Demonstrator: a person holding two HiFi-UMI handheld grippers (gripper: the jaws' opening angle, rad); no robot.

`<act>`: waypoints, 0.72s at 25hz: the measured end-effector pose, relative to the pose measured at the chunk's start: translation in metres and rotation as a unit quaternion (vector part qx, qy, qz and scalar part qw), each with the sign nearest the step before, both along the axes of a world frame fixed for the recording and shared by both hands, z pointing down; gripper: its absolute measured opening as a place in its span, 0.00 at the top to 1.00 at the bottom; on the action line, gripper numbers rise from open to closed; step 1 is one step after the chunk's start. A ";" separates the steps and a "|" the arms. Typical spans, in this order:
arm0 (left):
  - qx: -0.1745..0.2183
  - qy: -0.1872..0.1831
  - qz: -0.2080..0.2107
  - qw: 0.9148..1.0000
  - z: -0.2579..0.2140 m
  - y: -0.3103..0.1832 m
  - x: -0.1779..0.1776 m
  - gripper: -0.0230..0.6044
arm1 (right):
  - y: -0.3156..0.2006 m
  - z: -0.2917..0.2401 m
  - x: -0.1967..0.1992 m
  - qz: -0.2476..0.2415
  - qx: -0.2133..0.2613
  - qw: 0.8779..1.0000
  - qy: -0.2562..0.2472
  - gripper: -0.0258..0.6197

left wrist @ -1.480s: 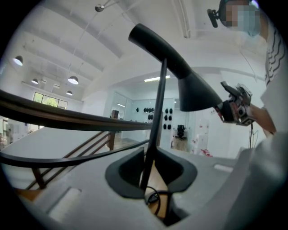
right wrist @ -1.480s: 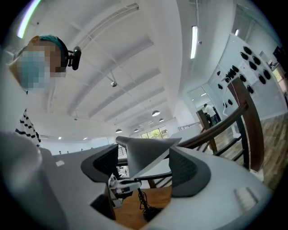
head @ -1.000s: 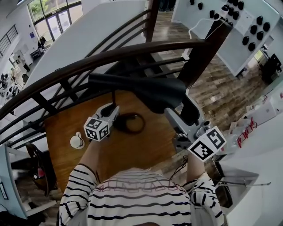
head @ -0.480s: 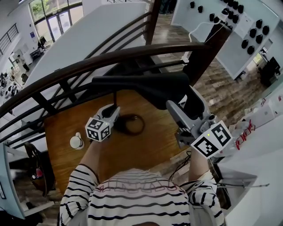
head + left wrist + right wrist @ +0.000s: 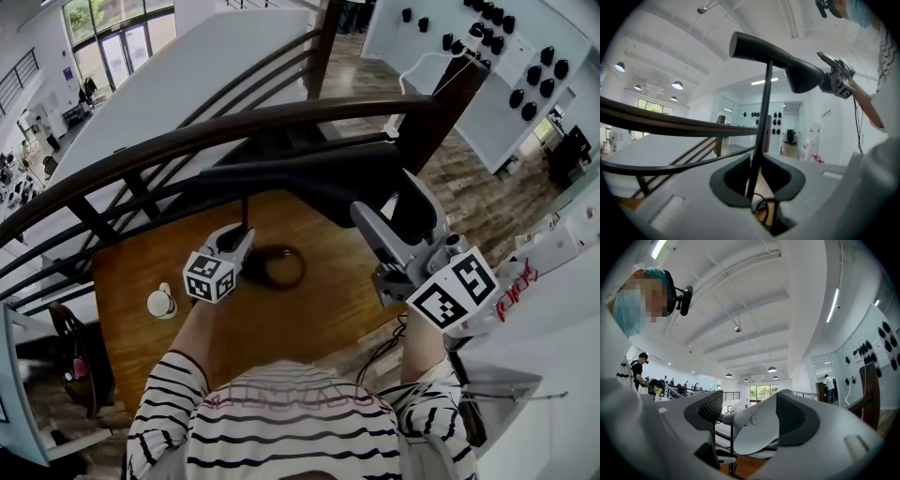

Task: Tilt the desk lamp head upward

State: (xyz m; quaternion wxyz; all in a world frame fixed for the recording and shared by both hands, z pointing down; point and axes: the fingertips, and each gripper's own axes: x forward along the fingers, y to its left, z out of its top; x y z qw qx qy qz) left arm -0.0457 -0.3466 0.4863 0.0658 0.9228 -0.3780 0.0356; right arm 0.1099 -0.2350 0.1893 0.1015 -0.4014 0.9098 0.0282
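Note:
A black desk lamp stands on the wooden table (image 5: 319,309), its ring base (image 5: 277,265) under a thin stem (image 5: 764,108). The long lamp head (image 5: 309,174) lies across the top, with its cone shade at the right end. My left gripper (image 5: 243,236) is shut on the stem, which runs up between its dark pads (image 5: 733,180) in the left gripper view. My right gripper (image 5: 386,212) is shut on the shade; the right gripper view shows the shade's white inside (image 5: 745,437) between the jaws. From the left gripper view the right gripper (image 5: 836,80) sits at the shade's tip.
A dark curved wooden railing (image 5: 234,127) runs just behind the lamp. A small white cup (image 5: 161,301) stands at the table's left side. The lamp's cable (image 5: 761,206) lies by the base. A white counter (image 5: 553,309) borders the right.
My right gripper has risen with the shade, and that end of the lamp head has swung upward. The left gripper and the stem have kept still.

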 end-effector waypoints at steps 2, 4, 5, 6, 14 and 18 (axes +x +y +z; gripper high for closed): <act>0.000 0.000 0.000 1.000 0.000 0.001 0.001 0.86 | 0.000 -0.006 -0.002 -0.002 0.004 1.000 0.004 0.43; 0.000 0.002 0.000 1.000 -0.001 0.001 0.000 0.86 | 0.000 -0.012 -0.005 -0.006 0.009 1.000 0.008 0.43; 0.000 0.003 0.000 1.000 -0.002 0.001 0.000 0.86 | 0.000 -0.014 -0.006 -0.007 0.010 1.000 0.010 0.43; 0.001 0.004 -0.001 1.000 -0.002 0.001 0.000 0.86 | -0.001 -0.016 -0.008 -0.008 0.012 1.000 0.013 0.43; 0.000 0.012 -0.003 1.000 -0.002 -0.001 -0.001 0.86 | -0.006 -0.015 -0.007 -0.001 0.023 1.000 0.009 0.43; 0.002 0.009 -0.004 1.000 -0.001 -0.001 0.000 0.86 | -0.005 -0.014 -0.006 -0.001 0.036 0.999 0.005 0.43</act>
